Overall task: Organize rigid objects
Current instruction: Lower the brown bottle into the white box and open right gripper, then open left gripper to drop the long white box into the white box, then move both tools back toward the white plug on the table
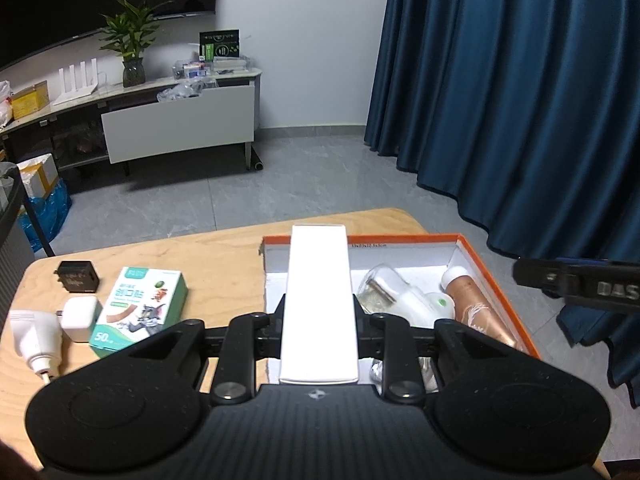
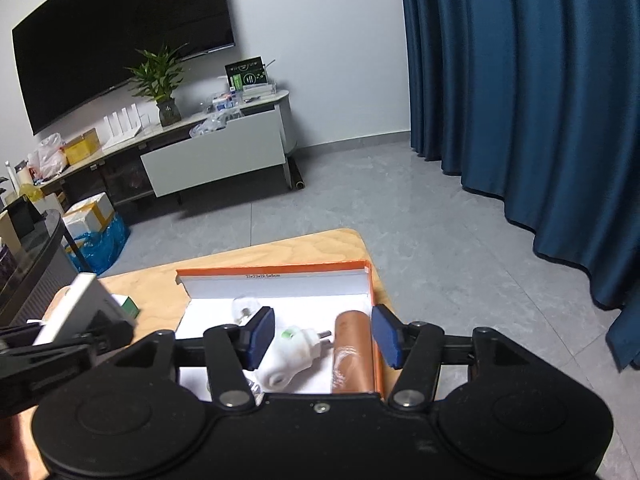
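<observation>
One white box [image 1: 319, 304] pinched lengthwise in left gripper [image 1: 319, 332] | looks stiff, light, smooth; hold mid-length | right gripper [image 2: 322, 338] spread, holding nothing, over orange tray [image 2: 280, 269].

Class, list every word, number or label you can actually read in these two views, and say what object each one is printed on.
"50": lower corner of the green-and-white box on the table.
"DAS": black body of the right gripper, cut off by the frame edge.
Remaining print on the green-and-white box: too blurred.
Small line on the orange box's inner wall: too small.
Black adapter and far green-and-black package: unreadable.
</observation>
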A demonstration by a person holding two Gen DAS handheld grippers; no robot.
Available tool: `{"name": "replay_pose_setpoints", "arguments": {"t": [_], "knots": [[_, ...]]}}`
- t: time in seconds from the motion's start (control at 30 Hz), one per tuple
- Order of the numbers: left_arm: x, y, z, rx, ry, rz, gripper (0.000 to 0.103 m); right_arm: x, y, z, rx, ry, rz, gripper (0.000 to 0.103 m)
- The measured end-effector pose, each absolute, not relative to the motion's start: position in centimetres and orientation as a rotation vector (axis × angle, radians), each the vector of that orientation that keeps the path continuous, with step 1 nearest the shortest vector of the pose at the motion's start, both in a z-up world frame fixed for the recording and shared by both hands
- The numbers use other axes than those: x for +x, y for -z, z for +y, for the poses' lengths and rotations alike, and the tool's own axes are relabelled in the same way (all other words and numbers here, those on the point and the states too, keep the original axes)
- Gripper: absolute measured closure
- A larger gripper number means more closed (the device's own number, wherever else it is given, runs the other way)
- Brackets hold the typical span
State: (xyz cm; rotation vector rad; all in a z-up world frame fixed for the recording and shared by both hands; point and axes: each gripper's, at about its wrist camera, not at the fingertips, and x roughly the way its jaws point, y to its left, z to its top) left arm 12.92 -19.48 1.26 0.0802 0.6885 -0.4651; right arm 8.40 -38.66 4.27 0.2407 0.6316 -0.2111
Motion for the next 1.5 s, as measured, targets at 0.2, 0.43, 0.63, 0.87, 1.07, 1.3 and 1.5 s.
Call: {"name": "replay_pose_setpoints", "arguments": {"t": [0.2,0.43,0.63,0.87,1.07,1.3,1.5], "knots": [[14.3,0.3,-21.1,0.103,0.478,0.72,0.076,7.3,-4.6,-37.8,0.215,0.191,0.62,0.036],[15.6,1.5,-22.1,0.062,0.498,0.79,0.057,6.8,-5.1,-37.2,0.216,0.182,0.61,0.035],[13.8,0.0,-20.5,0.065,0.5,0.744,0.043,6.5,-5.5,-36.5,0.215,0.185,0.598,0.031],[13.0,-1.9,-16.9,0.048,0.411,0.713,0.035,6.7,-5.9,-34.0,0.219,0.146,0.597,0.019],[12.7,-2.6,-12.1,0.038,0.299,0.701,0.028,7.7,-5.7,-30.4,0.215,0.066,0.628,0.018],[12.2,-2.7,-6.0,0.017,0.175,0.701,0.024,8.9,-5.4,-25.8,0.211,-0.02,0.648,0.018],[11.9,-2.7,-2.4,-0.004,0.09,0.704,0.022,9.7,-4.9,-22.4,0.198,-0.071,0.667,0.018]]}}
